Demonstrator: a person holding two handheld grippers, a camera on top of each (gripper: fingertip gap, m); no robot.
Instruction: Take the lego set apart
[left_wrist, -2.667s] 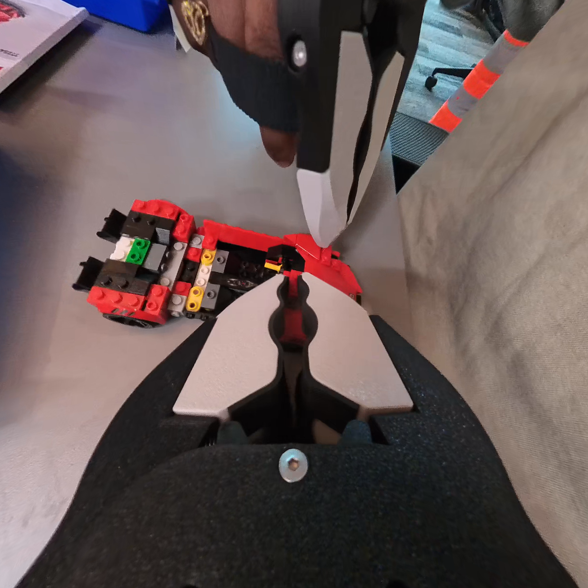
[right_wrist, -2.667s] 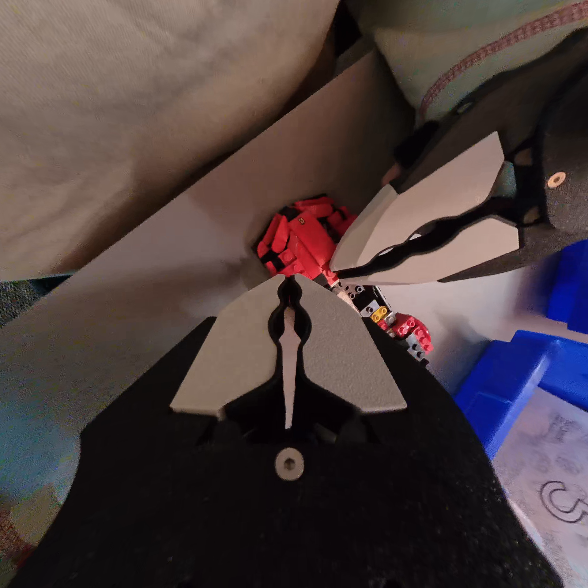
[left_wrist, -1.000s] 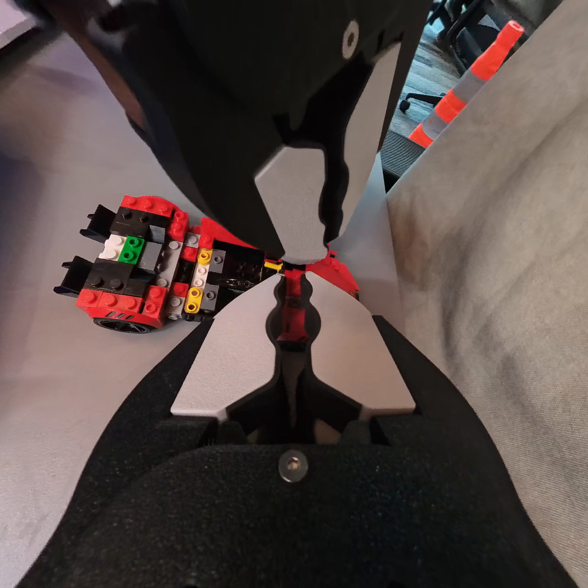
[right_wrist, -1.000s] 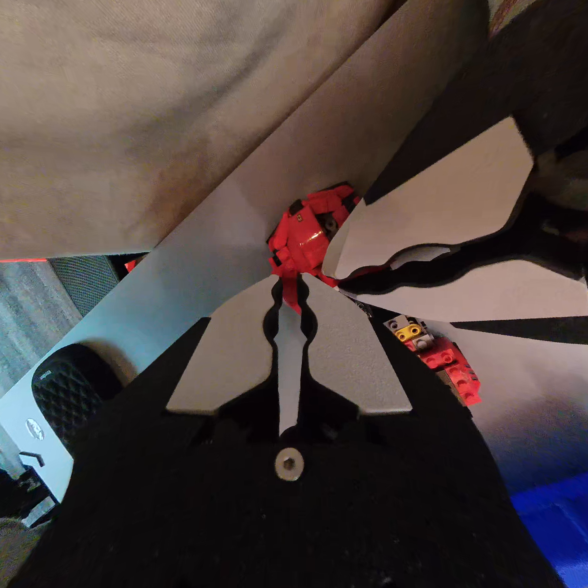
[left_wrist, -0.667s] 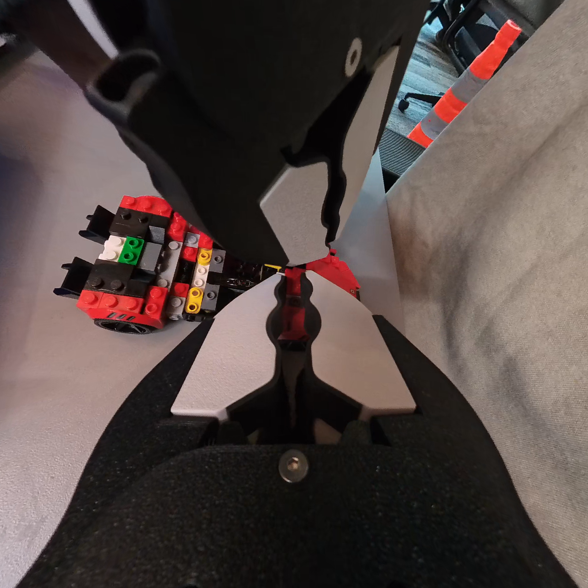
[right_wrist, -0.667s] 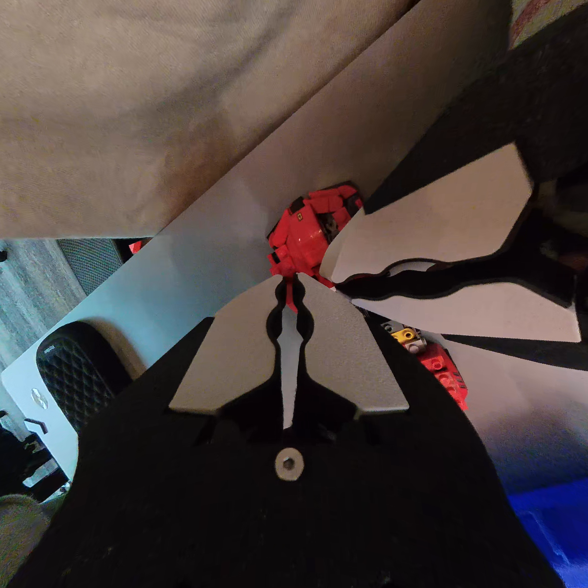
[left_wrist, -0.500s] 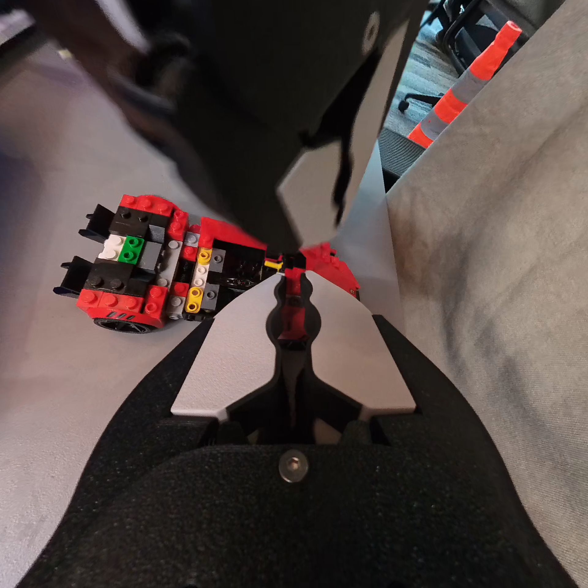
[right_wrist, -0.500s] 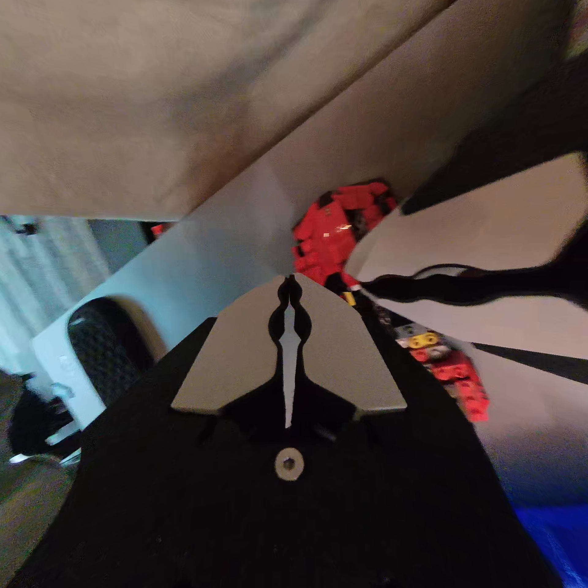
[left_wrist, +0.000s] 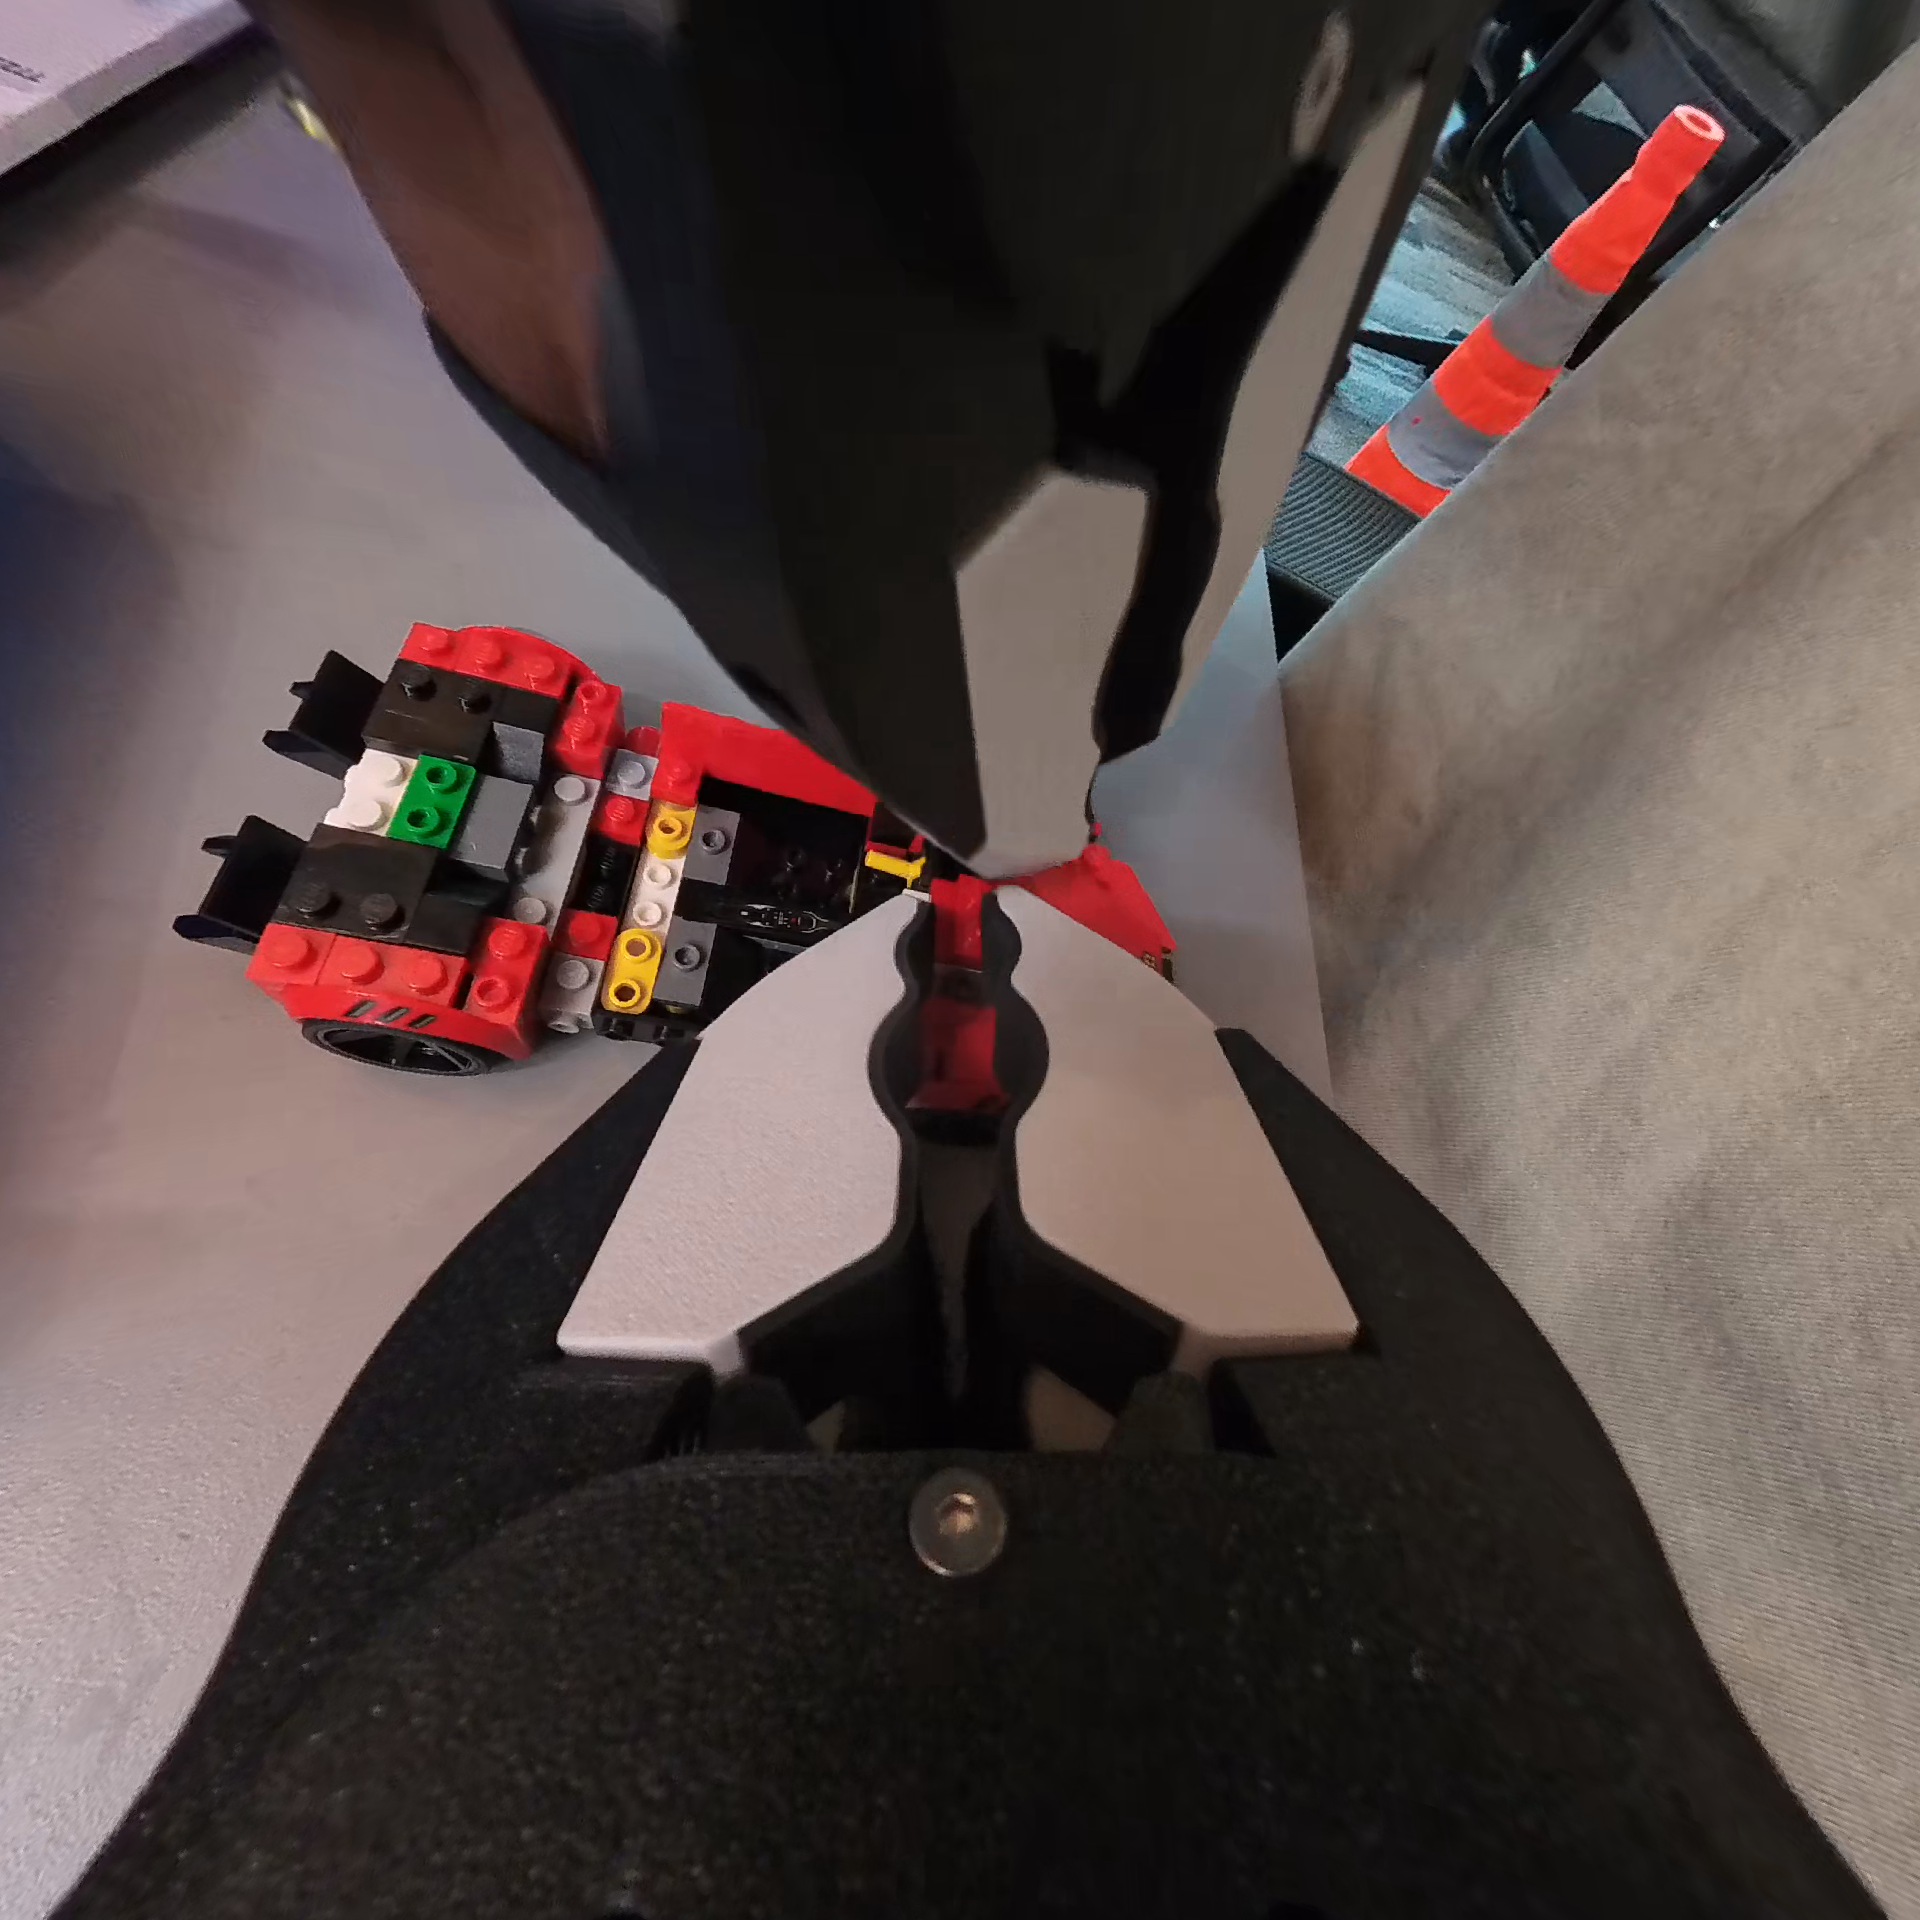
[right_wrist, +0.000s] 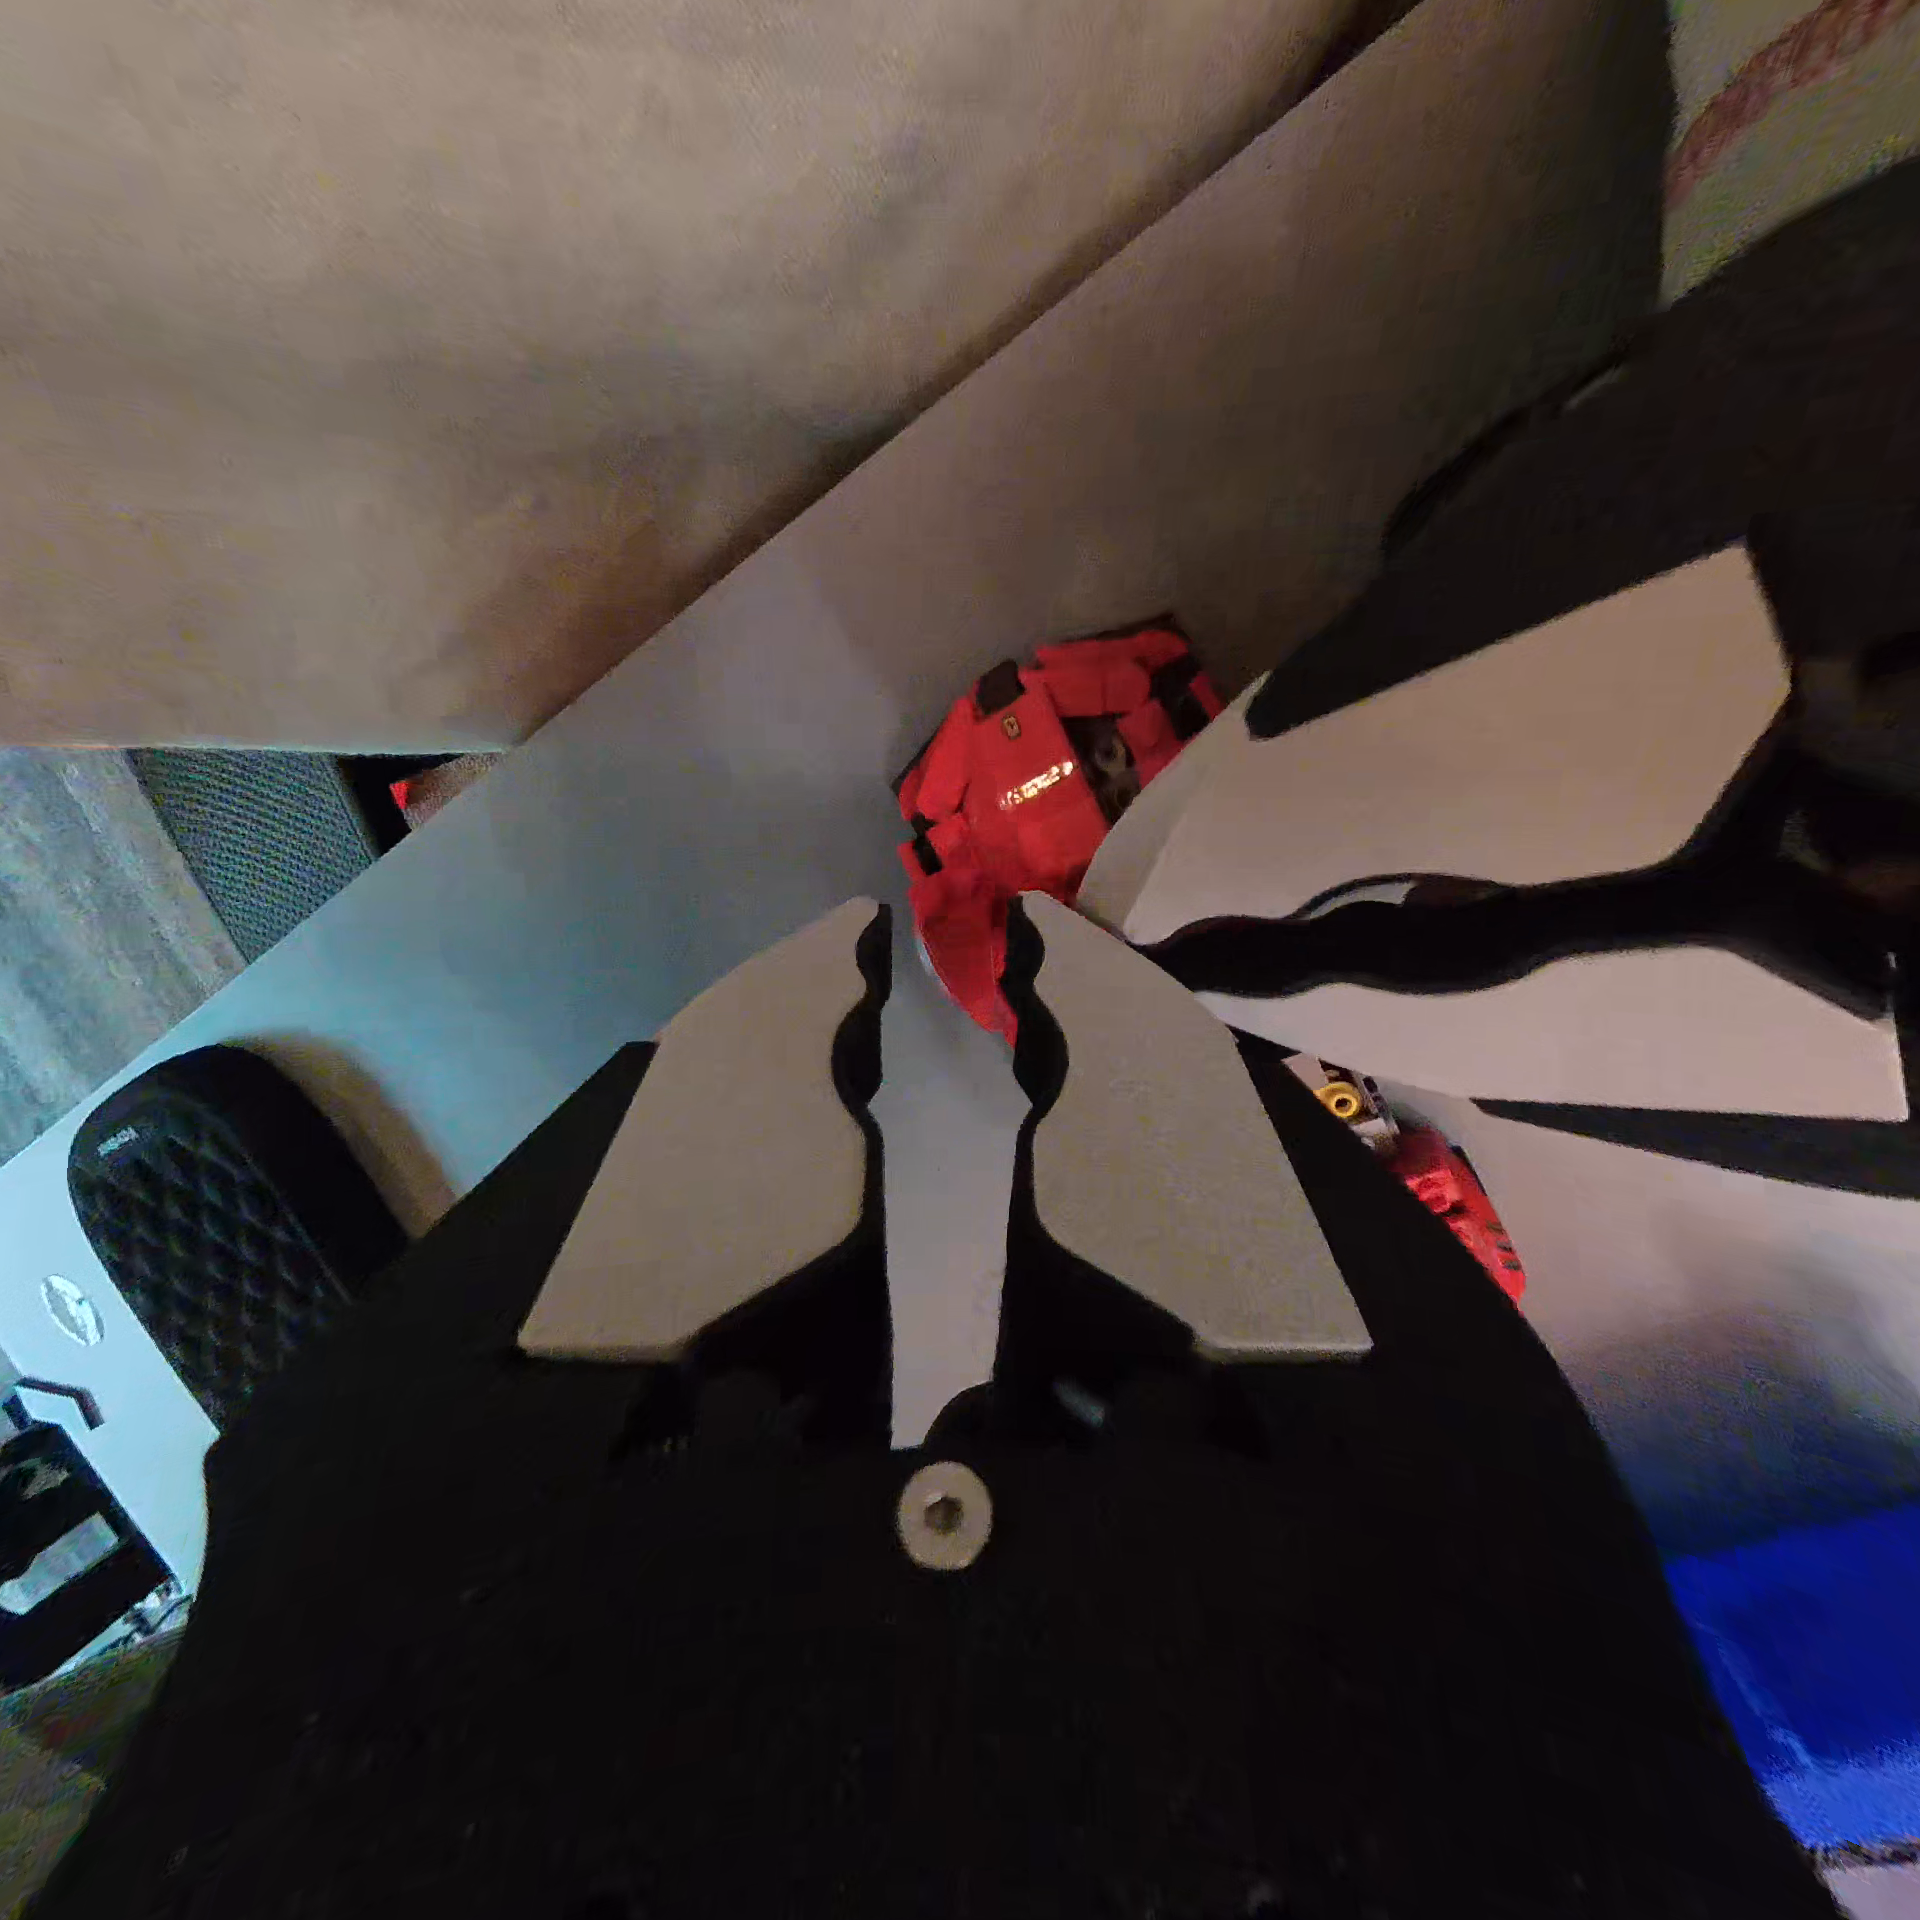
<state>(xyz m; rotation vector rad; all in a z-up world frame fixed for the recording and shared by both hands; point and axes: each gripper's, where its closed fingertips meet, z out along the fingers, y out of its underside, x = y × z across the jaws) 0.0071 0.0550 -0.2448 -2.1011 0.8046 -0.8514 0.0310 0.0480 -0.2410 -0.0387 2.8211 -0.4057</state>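
Observation:
A red and black lego car (left_wrist: 499, 852) lies on the grey table (left_wrist: 260, 1247), with studs and yellow, green and white bricks showing. My left gripper (left_wrist: 961, 914) is shut on the car's red front part. My right gripper (left_wrist: 1029, 847) comes down from above, and its tips touch the same red front. In the right wrist view the right gripper (right_wrist: 951, 914) has its jaws a little apart, with the car's red nose (right_wrist: 1018, 800) partly between the tips. The left gripper (right_wrist: 1122, 904) comes in from the right there. The car's middle is hidden by the fingers.
A beige cloth surface (left_wrist: 1610, 935) rises along the table's right edge. An orange cone (left_wrist: 1538, 312) stands on the floor beyond. A booklet (left_wrist: 62, 62) lies at the far left. A blue bin (right_wrist: 1818, 1662) is nearby. A person's hand (left_wrist: 488, 208) holds the right gripper. The grippers are tip to tip, or close to it.
The right gripper's jaws were shut and have now parted around the car's red nose. It lifted slightly and came back down. The left gripper keeps its hold.

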